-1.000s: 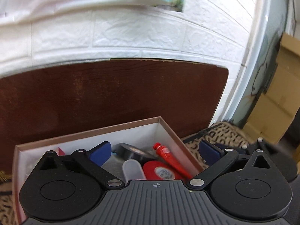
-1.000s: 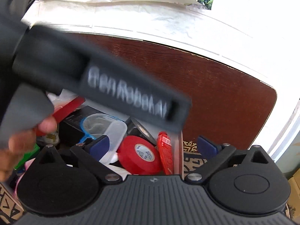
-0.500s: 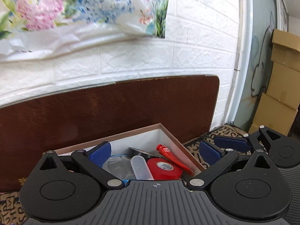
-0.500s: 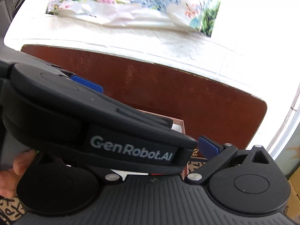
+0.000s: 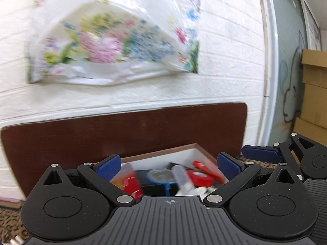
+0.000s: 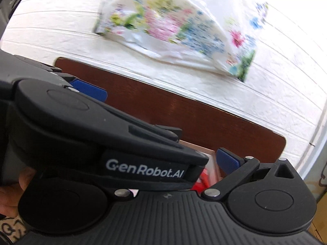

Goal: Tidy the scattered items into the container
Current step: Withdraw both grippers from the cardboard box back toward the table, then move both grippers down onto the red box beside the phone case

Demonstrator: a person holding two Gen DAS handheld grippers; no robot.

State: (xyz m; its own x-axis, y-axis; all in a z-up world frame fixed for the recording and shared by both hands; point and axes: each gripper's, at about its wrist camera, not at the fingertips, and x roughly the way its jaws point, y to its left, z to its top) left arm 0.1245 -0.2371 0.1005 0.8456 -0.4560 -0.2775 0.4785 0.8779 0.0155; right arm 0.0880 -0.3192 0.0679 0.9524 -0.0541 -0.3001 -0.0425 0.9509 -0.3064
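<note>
A brown-rimmed box (image 5: 157, 153) with white inner walls sits low in the left wrist view. It holds a red tape roll (image 5: 199, 178), a red pen (image 5: 206, 169), a clear tube (image 5: 181, 175), a blue-rimmed lid (image 5: 161, 176), a black box and a red packet (image 5: 128, 183). My left gripper (image 5: 169, 165) is open and empty, raised above the box. My right gripper (image 5: 259, 152) shows at the right, beside the box, open. In the right wrist view the left gripper's body (image 6: 102, 134) hides most of the box; only one right fingertip (image 6: 226, 160) shows.
A dark brown headboard (image 5: 122, 130) stands behind the box against a white brick wall. A floral plastic sheet (image 5: 114, 40) hangs on the wall. Cardboard boxes (image 5: 312, 94) are stacked at the right. A patterned cloth (image 5: 10, 220) lies under the box.
Both grippers have lifted and tilted up away from the box. More wall and the floral sheet are in view now. The box looks smaller and lower.
</note>
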